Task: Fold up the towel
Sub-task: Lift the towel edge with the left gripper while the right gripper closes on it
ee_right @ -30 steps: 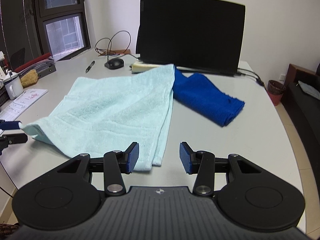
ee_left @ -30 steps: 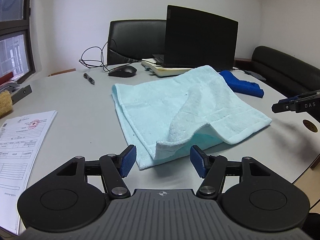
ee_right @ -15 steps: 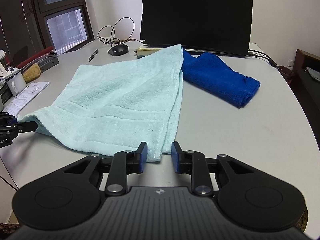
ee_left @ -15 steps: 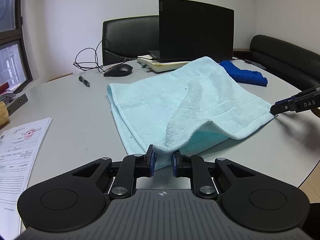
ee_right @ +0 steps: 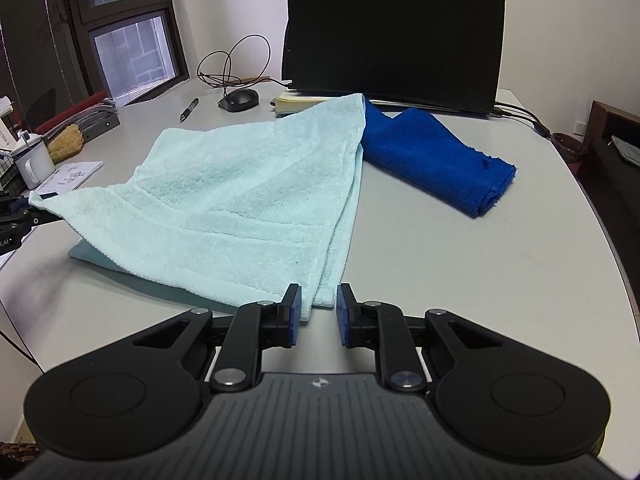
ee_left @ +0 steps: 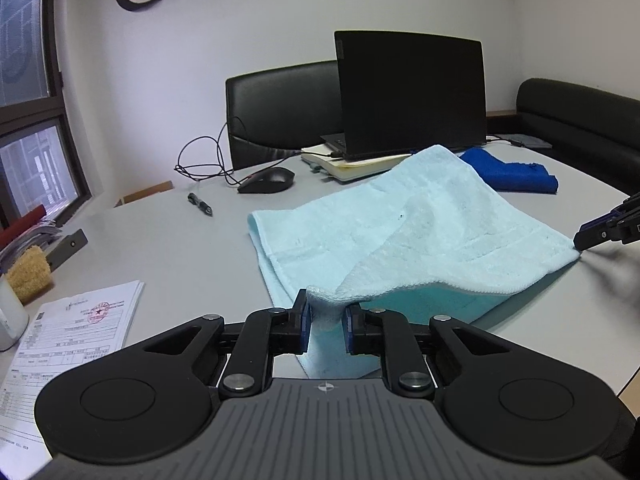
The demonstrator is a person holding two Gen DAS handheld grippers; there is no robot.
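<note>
A light blue towel lies on the grey table, its near edge raised off the surface. My left gripper is shut on the towel's near left corner and holds it above the table. In the right wrist view the towel spreads ahead, and my right gripper is closed on the near right corner, with the cloth between the pads. Each gripper shows at the edge of the other's view, the right one and the left one, holding the lifted edge.
A folded dark blue cloth lies right of the towel. A black laptop on a notebook, a mouse, a cable and a pen sit behind. Papers, a mug and a brush lie at the left.
Both grippers closed on the towel's near corners, from wide open a second ago. They have since lifted the near edge off the table.
</note>
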